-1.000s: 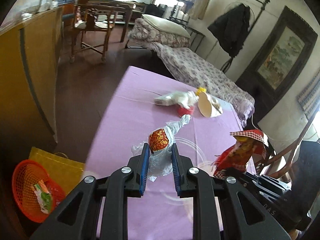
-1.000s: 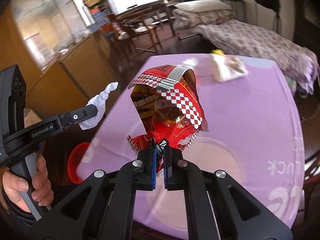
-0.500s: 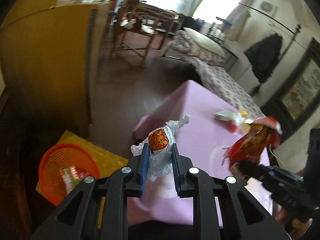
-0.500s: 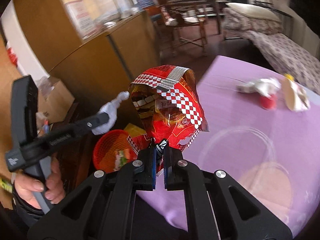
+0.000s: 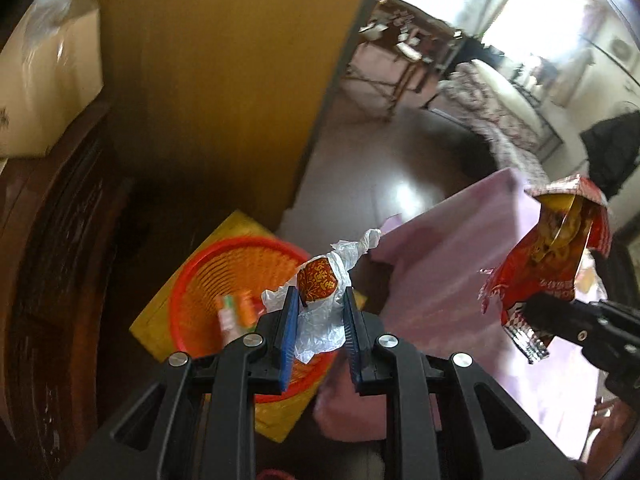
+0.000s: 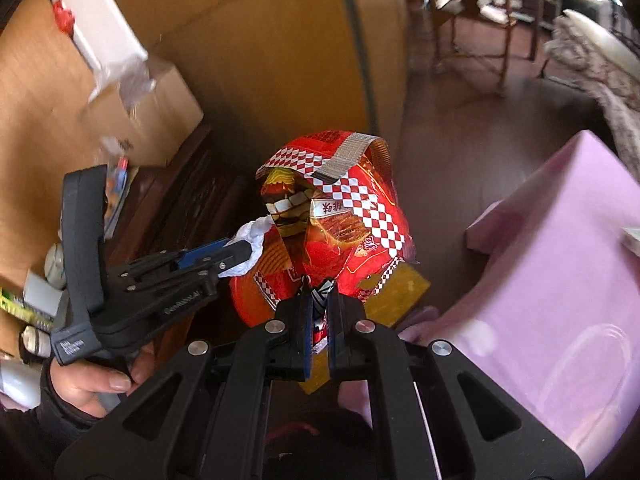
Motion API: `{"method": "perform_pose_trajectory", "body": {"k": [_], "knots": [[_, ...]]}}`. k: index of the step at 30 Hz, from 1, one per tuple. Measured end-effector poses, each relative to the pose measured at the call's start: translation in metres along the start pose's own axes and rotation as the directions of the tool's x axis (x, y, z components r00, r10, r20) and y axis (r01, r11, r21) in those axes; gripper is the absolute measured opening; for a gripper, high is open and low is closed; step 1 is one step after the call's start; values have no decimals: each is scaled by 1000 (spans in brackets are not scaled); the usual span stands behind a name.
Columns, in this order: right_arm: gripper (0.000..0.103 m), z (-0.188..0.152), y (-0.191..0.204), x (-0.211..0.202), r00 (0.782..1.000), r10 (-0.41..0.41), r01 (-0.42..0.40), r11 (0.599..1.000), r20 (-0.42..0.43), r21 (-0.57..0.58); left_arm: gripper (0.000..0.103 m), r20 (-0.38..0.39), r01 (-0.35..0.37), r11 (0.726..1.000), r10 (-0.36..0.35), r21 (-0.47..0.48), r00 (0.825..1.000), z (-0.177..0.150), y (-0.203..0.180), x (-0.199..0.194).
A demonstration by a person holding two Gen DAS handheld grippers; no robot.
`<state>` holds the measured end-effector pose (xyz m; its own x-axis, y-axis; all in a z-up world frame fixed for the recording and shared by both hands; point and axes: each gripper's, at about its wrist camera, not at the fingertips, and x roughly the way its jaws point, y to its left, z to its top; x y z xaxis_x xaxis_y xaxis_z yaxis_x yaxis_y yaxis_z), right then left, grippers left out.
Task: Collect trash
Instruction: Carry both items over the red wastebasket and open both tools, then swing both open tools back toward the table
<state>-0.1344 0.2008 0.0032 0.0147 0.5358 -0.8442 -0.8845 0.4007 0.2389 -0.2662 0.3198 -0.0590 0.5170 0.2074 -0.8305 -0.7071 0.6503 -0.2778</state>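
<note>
The left tool (image 5: 319,312) is clamped on a crumpled white plastic wrapper (image 5: 320,320) with a red-and-gold printed patch, its blue pads pressing the bundle from both sides with only a narrow gap between them. The wrapper hangs above the near right rim of an orange basket (image 5: 200,280), which stands on a yellow mat (image 5: 156,320) on the dark floor (image 5: 384,168), just left of the table (image 5: 440,280) with its pink cloth. Inside the basket lies a small piece of packaging (image 5: 234,312), blurred, in orange, green and white. The right tool (image 6: 319,320) is fully closed on the bottom edge of a red snack bag (image 6: 340,232) with a white checker pattern; the bag stands up from the pads, its torn mouth open at the top. In the right wrist view this bag covers most of the basket, of which only an orange part shows behind it, and the pink table sits to the right. A hand (image 6: 92,380) in a dark sleeve grips the handle of the left tool at the lower left. A tall yellow-brown cabinet (image 5: 240,80) rises behind the basket.
</note>
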Motion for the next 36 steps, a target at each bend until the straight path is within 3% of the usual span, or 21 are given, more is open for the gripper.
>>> {"method": "perform_pose_trajectory", "body": {"k": [7, 12, 18, 19, 21, 22, 23, 24, 25, 36], "knots": [[6, 16, 14, 66, 983, 64, -60, 998, -173, 33, 22, -96, -71, 994, 63, -79, 993, -9, 49, 37], [7, 12, 16, 96, 970, 66, -58, 997, -233, 41, 22, -126, -102, 990, 89, -101, 988, -13, 67, 51], [7, 11, 21, 122, 957, 80, -67, 996, -279, 56, 23, -134, -123, 985, 106, -124, 985, -9, 61, 61], [11, 11, 22, 124, 955, 90, -76, 995, -282, 60, 25, -137, -126, 984, 109, -128, 985, -9, 62, 62], [15, 12, 23, 129, 950, 118, -101, 992, -288, 74, 45, -159, -152, 977, 128, -150, 979, -10, 62, 65], [22, 13, 23, 131, 950, 122, -103, 991, -288, 81, 61, -170, -171, 972, 144, -158, 975, -10, 63, 65], [27, 13, 22, 131, 953, 118, -97, 992, -278, 86, 67, -172, -186, 969, 157, -164, 973, -9, 64, 64], [39, 13, 21, 129, 959, 112, -90, 992, -260, 93, 67, -160, -193, 966, 166, -171, 973, -9, 65, 60], [43, 12, 19, 126, 962, 112, -90, 991, -247, 101, 67, -154, -195, 966, 170, -168, 973, -8, 65, 59], [45, 13, 4, 92, 979, 114, -89, 985, -170, 145, 68, -125, -195, 972, 179, -129, 976, 0, 45, 40]]}}
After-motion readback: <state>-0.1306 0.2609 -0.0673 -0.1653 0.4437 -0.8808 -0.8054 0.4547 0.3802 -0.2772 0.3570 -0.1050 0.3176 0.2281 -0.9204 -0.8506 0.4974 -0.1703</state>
